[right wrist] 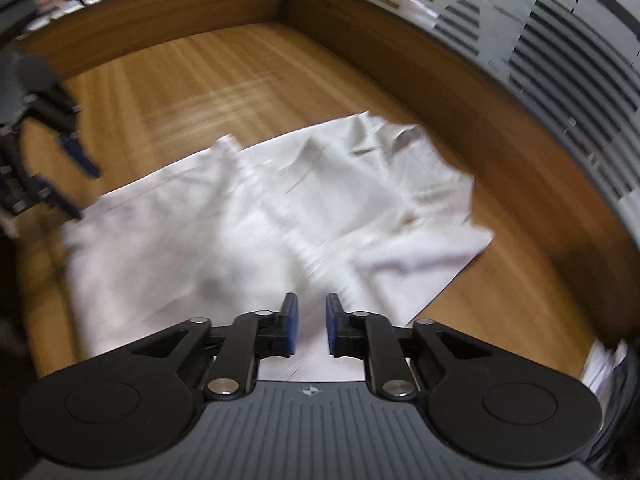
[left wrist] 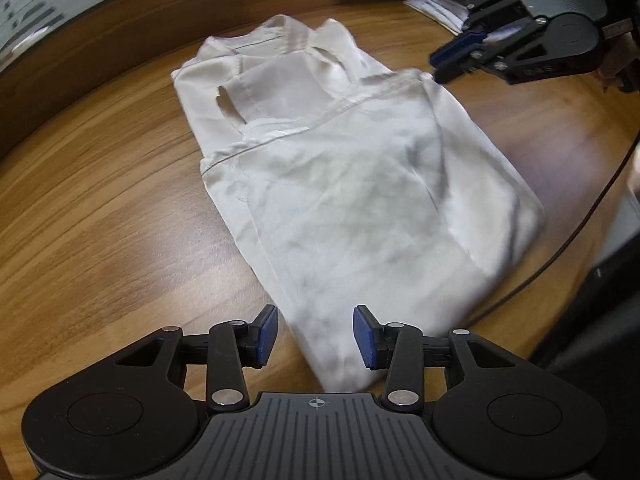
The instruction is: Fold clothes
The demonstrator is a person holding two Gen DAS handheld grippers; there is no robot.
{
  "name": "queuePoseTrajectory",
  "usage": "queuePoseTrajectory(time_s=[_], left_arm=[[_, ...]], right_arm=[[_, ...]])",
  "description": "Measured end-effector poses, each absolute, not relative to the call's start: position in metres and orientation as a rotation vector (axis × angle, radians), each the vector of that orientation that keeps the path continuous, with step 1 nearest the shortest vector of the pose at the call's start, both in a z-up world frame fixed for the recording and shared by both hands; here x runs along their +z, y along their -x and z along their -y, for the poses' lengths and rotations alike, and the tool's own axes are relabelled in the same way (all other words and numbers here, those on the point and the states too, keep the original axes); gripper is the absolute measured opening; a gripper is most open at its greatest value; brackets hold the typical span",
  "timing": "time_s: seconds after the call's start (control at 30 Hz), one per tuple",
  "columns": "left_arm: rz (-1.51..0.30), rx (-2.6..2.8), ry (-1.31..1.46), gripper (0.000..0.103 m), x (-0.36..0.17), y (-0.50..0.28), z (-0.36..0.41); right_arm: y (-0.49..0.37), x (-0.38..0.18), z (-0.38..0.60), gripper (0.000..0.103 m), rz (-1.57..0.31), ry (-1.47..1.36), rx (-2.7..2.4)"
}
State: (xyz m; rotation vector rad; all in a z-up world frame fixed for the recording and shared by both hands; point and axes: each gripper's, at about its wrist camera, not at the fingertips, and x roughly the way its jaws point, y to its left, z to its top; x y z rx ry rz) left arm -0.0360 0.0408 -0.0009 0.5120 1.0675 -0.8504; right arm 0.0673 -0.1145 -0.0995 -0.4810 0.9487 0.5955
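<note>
White shirt lies folded over on the wooden desk, both your grippers clear of it.

Left wrist view: your left gripper [left wrist: 315, 335] hovers with its blue pads wide apart at the near edge of the white shirt [left wrist: 340, 184], holding nothing; the lower half is doubled over toward the collar, so the bundle lies compact on the wooden desk [left wrist: 100, 200]. Your right gripper [left wrist: 460, 58] hangs by the far right corner, pads seemingly close together; I cannot tell if they pinch anything. A stack of folded clothes [left wrist: 444, 4] sits beyond. Right wrist view: your right gripper [right wrist: 311, 326] shows a narrow gap between its pads, nothing in it, above the blurred shirt [right wrist: 240, 220]. No readable writing anywhere.
</note>
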Motion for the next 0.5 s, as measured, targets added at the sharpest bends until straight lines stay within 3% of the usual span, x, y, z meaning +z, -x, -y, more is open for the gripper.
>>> queuePoseTrajectory(time_s=[0.13,0.27,0.5], left_arm=[[-1.064,-0.911,-0.551,0.053,-0.001,0.045,-0.044],[-1.073,-0.953,-0.595,0.055,-0.007,0.051,-0.043],[-1.108,-0.977,-0.657,0.058,-0.022,0.06,-0.037]], right_arm=[[-0.028,-0.099,0.123,0.026,-0.995,0.43,0.635],[-0.002,-0.11,0.115,0.043,-1.023,0.445,0.657],[0.023,-0.132,0.104,0.044,-1.048,0.507,0.657]])
